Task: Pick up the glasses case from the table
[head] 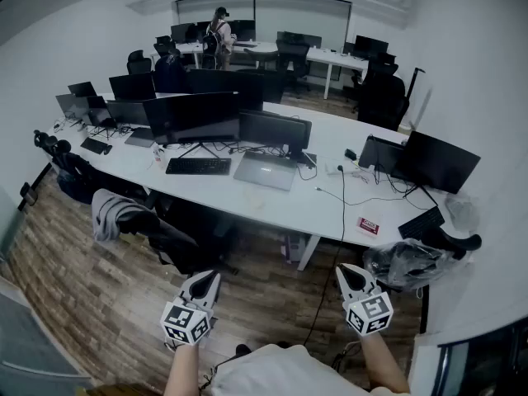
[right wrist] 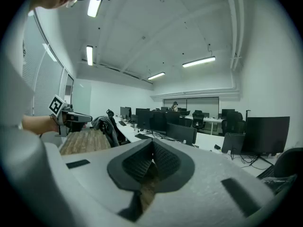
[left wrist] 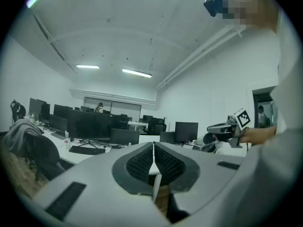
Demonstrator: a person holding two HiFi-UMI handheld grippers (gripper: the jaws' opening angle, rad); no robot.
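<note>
Both grippers are held over the wooden floor, well short of the long white table (head: pixel 272 209). My left gripper (head: pixel 206 278) is shut with nothing in it, and its ribbed pads (left wrist: pixel 142 162) meet along a thin line. My right gripper (head: pixel 352 272) is also shut and empty, tips touching (right wrist: pixel 152 144). Each gripper shows in the other's view: the right gripper (left wrist: pixel 231 127) and the left gripper (right wrist: pixel 67 117). A small dark object (head: pixel 351 154) lies on the table near the right monitors; whether it is the glasses case I cannot tell. A small red item (head: pixel 369 226) lies near the table's front edge.
Monitors, a laptop (head: pixel 266 172) and keyboards (head: pixel 198 166) crowd the table. A chair with a grey jacket (head: pixel 115 214) stands at its near left. A black plastic bag (head: pixel 407 262) sits right of my right gripper. A cable (head: pixel 341 238) hangs off the table's edge. A person (head: pixel 220 35) stands far back.
</note>
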